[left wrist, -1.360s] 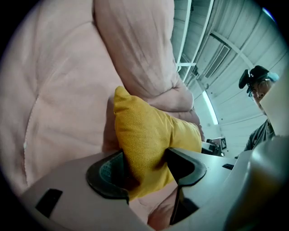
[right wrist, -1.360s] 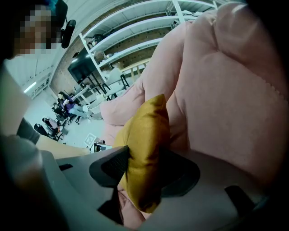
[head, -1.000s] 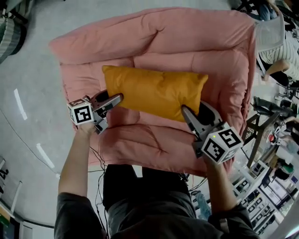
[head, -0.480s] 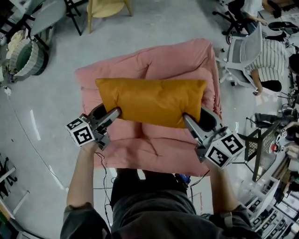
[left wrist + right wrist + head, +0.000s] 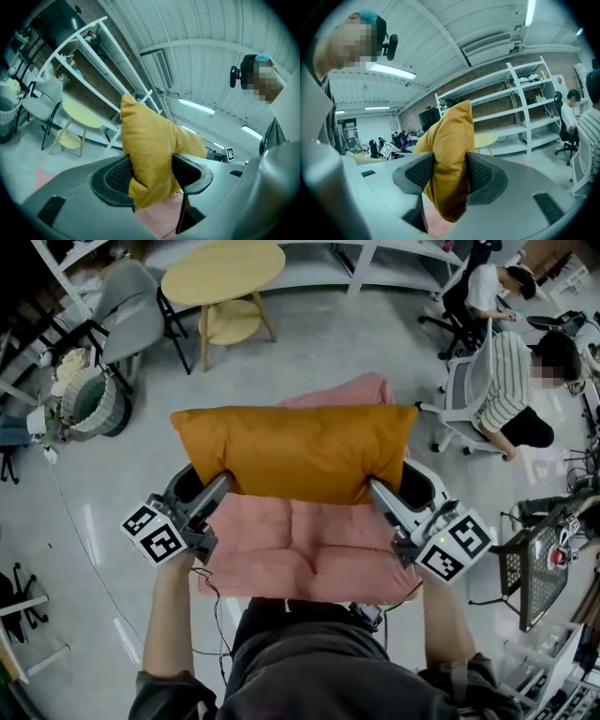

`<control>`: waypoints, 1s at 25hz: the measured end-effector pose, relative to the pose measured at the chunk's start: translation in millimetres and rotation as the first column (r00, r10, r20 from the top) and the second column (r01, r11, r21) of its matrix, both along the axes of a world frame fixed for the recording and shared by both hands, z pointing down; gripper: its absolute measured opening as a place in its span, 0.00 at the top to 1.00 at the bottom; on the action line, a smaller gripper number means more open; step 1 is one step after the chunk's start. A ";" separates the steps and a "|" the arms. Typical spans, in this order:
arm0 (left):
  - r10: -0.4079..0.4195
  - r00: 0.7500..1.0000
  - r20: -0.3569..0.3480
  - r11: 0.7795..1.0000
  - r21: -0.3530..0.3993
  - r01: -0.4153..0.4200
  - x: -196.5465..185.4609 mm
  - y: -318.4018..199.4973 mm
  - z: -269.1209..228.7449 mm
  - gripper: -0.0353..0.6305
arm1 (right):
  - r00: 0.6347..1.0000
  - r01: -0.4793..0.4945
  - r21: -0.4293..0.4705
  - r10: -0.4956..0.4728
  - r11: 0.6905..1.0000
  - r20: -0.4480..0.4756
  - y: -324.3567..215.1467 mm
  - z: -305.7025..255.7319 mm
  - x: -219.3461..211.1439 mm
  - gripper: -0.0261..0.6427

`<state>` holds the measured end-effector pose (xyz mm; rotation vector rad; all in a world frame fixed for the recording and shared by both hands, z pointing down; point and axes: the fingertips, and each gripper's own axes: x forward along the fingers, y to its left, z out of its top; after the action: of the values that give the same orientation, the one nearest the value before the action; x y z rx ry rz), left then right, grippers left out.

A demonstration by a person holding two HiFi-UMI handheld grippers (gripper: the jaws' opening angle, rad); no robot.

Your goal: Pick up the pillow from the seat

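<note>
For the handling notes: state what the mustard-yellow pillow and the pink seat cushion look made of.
Mustard-yellow rectangular pillow: seemingly woven fabric, matte, grainy weave; soft fill, pinched narrow between the fingers. Pink quilted seat cushion: probably padded cloth, matte, stitched puffy panels.

Round yellow table (image 5: 223,268) at 11 o'clock, with a lower shelf under its top. Grey chair (image 5: 131,306) just beside it, 10 o'clock. Woven basket (image 5: 92,401) at 9 o'clock. White shelving (image 5: 366,251) at 12 o'clock. Two seated people at 2 o'clock: a striped-shirt person (image 5: 506,381) on an office chair (image 5: 464,381), and a second person (image 5: 487,287) behind. Grey floor (image 5: 319,334). Black wire rack (image 5: 530,563) at 4 o'clock.
</note>
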<state>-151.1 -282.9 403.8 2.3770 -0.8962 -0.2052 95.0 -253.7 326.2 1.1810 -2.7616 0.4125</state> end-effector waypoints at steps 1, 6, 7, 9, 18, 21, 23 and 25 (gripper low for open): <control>-0.009 1.000 0.011 1.000 0.029 0.008 -1.8 2.6 -18.1 0.54 | 1.000 0.009 0.029 -0.010 1.000 0.013 2.6 -14.0 -0.5 0.64; -0.058 0.996 0.066 0.984 0.174 0.046 -2.4 20.9 -106.7 0.54 | 0.996 0.046 0.171 -0.059 0.984 0.072 20.9 -81.6 4.7 0.64; -0.067 0.995 0.076 0.979 0.199 0.050 -1.9 26.1 -120.9 0.54 | 0.994 0.051 0.195 -0.068 0.979 0.082 25.2 -91.9 6.3 0.64; -0.080 0.992 0.096 0.970 0.238 0.056 -1.7 36.7 -145.5 0.54 | 0.992 0.059 0.239 -0.085 0.969 0.098 33.4 -109.6 8.2 0.64; -0.144 0.978 0.150 0.915 0.397 0.074 8.1 80.0 -232.5 0.54 | 0.978 0.070 0.400 -0.141 0.914 0.151 72.2 -172.6 21.3 0.64; -0.158 0.976 0.149 0.906 0.414 0.083 8.0 92.4 -241.8 0.54 | 0.976 0.075 0.421 -0.154 0.904 0.156 82.1 -180.2 21.5 0.64; -0.167 0.975 0.150 0.905 0.416 0.091 7.8 101.8 -241.0 0.54 | 0.973 0.081 0.424 -0.163 0.902 0.162 88.8 -178.6 21.7 0.64; -0.173 0.973 0.153 0.906 0.413 0.096 6.9 108.7 -236.7 0.54 | 0.971 0.085 0.423 -0.169 0.902 0.166 93.8 -173.8 21.2 0.64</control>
<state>-144.1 -174.2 167.2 2.7510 -1.2077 -0.2438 116.2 -160.0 152.5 1.0686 -3.1884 -0.0849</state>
